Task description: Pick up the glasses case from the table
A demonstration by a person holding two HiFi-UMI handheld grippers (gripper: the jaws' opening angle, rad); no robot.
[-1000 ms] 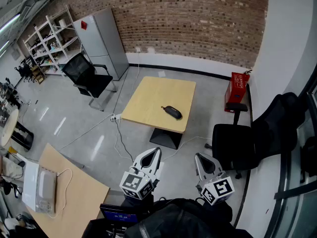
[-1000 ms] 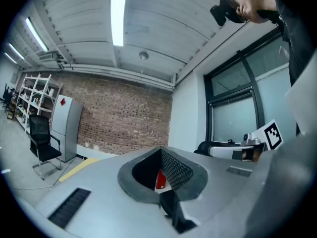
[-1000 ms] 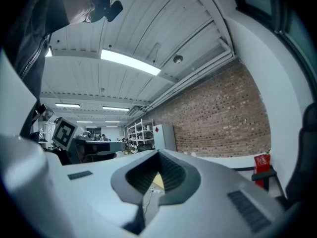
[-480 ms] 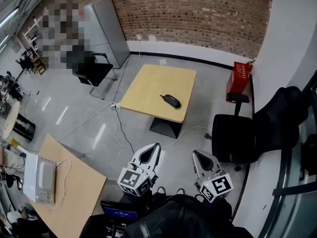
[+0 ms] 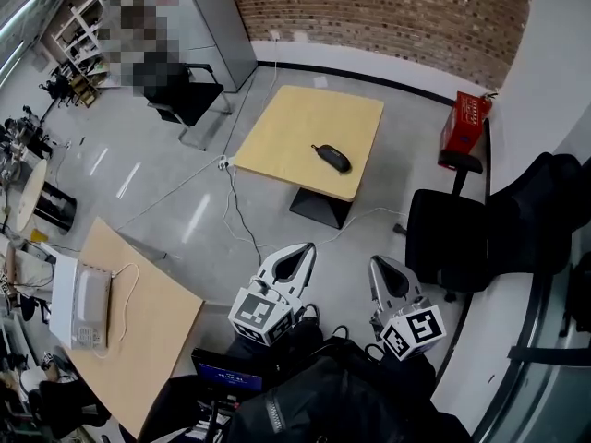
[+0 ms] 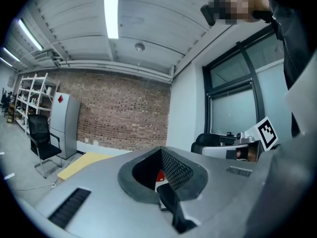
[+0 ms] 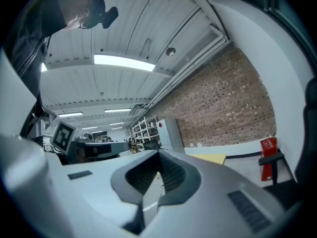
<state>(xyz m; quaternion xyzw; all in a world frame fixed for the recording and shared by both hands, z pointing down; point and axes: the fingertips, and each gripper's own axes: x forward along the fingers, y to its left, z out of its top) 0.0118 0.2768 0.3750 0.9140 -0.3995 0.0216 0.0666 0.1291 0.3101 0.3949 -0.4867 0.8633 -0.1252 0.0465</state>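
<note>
The dark oval glasses case (image 5: pixel 332 158) lies on the small yellow table (image 5: pixel 286 137) across the room, towards its near right side. Both grippers are low in the head view, far short of the table and pointing toward it. My left gripper (image 5: pixel 302 248) has its jaws together with nothing in them, and so does my right gripper (image 5: pixel 381 262). In the left gripper view the shut left gripper (image 6: pixel 161 150) fills the frame, with the table (image 6: pixel 81 162) behind it at left. In the right gripper view the right gripper (image 7: pixel 159 153) hides most of the table (image 7: pixel 212 158). Neither gripper view shows the case.
A black office chair (image 5: pixel 452 252) stands right of the table, and a red box (image 5: pixel 466 118) sits by the wall. Cables (image 5: pixel 231 215) trail over the floor left of the table. A wooden desk (image 5: pixel 148 340) with a white device (image 5: pixel 88 303) is at lower left.
The head view has shifted: table and case now sit a little higher and to the right. Both grippers stayed shut, side by side, and sank slightly.
</note>
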